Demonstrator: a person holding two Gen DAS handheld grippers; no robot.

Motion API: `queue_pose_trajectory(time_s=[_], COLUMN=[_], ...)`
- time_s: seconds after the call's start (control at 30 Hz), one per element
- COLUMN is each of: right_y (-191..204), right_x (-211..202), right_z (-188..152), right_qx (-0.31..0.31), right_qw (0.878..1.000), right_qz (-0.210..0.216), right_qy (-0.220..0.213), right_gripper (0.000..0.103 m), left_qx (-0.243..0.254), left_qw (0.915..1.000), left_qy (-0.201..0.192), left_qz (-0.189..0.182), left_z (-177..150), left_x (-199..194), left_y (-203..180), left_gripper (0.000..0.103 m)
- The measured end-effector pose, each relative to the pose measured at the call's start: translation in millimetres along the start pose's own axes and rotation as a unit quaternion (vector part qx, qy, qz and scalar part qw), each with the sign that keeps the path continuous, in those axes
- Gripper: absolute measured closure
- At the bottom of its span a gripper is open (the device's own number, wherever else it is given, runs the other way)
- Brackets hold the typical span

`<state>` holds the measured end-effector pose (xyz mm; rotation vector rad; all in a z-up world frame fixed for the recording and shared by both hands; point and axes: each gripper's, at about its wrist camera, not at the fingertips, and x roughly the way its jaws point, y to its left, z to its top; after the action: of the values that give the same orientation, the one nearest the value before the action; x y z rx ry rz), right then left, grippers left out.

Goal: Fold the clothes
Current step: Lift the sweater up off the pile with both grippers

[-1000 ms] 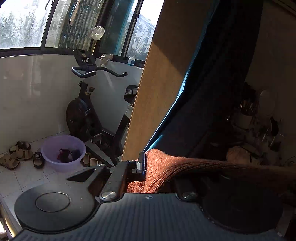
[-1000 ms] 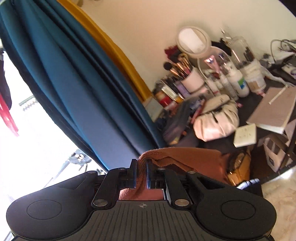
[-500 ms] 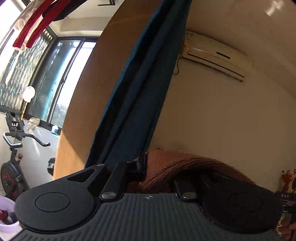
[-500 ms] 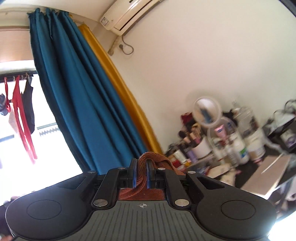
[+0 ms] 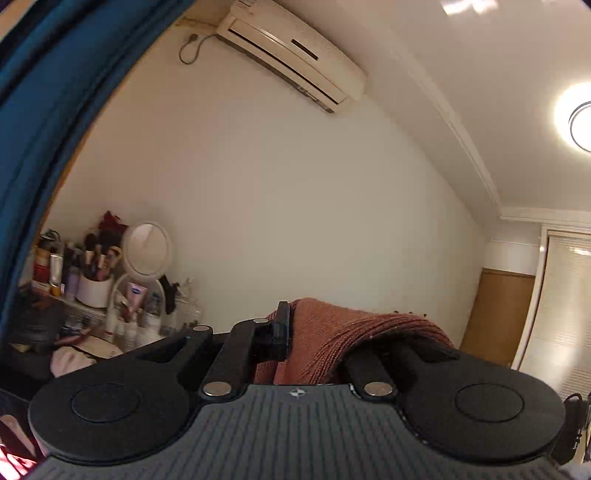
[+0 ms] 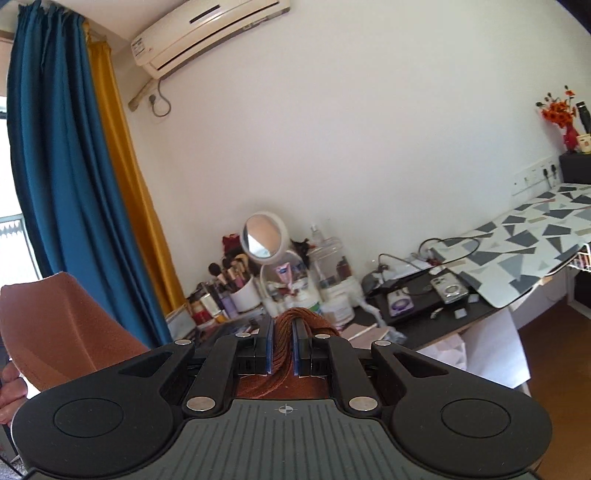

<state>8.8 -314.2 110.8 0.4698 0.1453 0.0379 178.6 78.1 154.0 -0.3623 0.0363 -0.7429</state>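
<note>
A rust-brown knitted garment (image 5: 343, 332) is held up in the air by both grippers. In the left wrist view my left gripper (image 5: 314, 332) is shut on a bunched edge of the knit, which drapes over and hides the right finger. In the right wrist view my right gripper (image 6: 283, 345) is shut on a narrow gathered fold of the garment (image 6: 284, 328) between its blue pads. A broad flap of the same garment (image 6: 59, 325) hangs at the lower left, with a person's hand (image 6: 9, 391) beside it.
A cluttered dressing table (image 6: 424, 325) with a round mirror (image 6: 263, 238), brushes and bottles stands against the wall. A patterned tabletop (image 6: 532, 243) lies to the right. Blue curtain (image 6: 55, 166), yellow curtain (image 6: 122, 147) and an air conditioner (image 6: 207, 29) are on the left and above.
Both grippers have swung upward and to the right with the garment still clamped. The left view has left the balcony and curtain for the wall and ceiling.
</note>
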Motion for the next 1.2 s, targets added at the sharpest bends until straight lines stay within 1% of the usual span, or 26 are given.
queue_pose_trajectory(time_s=[0.03,0.13,0.2,0.3,0.4,0.5,0.63,0.73,0.83,0.97,1.03,1.1,1.2], right_y=[-21,-82,-123,-179,-224,-267,-305,-331,-360,-402,-427,-450,-490], right_x=[-15,-55,-81,-117,-150,-183,-217,-238,-251,-251,-242,-225,-183], right_z=[6,28,45,70,95,118,137,150,164,181,190,200,217], right_qx=[-0.001,-0.006,-0.006,-0.001,-0.010,-0.018,-0.022,-0.025,-0.024,-0.016,-0.005,-0.001,-0.003], right_qw=[1.000,1.000,0.999,0.998,0.997,0.996,0.990,0.983,0.978,0.970,0.967,0.965,0.963], right_qz=[0.001,-0.002,-0.008,-0.024,-0.046,-0.067,-0.109,-0.144,-0.171,-0.198,-0.205,-0.209,-0.210], right_qy=[-0.009,-0.031,-0.043,-0.050,-0.056,-0.063,-0.090,-0.107,-0.118,-0.137,-0.149,-0.159,-0.172], right_gripper=[0.094,0.094,0.094,0.094,0.094,0.094,0.094,0.094,0.094,0.094,0.094,0.094,0.094], left_qx=[-0.004,-0.008,-0.012,-0.026,-0.042,-0.052,-0.064,-0.074,-0.084,-0.080,-0.075,-0.068,-0.053], left_qw=[1.0000,0.9999,0.9998,0.9985,0.9956,0.9906,0.9811,0.9735,0.9647,0.9583,0.9556,0.9536,0.9505], left_qy=[-0.002,-0.003,0.007,0.029,0.040,0.057,0.072,0.075,0.078,0.083,0.085,0.086,0.087], left_qz=[-0.007,-0.008,-0.017,-0.037,-0.073,-0.113,-0.168,-0.203,-0.237,-0.262,-0.272,-0.281,-0.294], left_z=[-11,-36,-53,-73,-97,-117,-144,-161,-177,-188,-192,-199,-205], left_x=[14,52,82,124,157,190,229,256,284,328,353,384,435], left_y=[-21,-83,-125,-180,-226,-262,-297,-319,-342,-363,-369,-375,-377], left_gripper=[0.097,0.097,0.097,0.097,0.097,0.097,0.097,0.097,0.097,0.097,0.097,0.097,0.097])
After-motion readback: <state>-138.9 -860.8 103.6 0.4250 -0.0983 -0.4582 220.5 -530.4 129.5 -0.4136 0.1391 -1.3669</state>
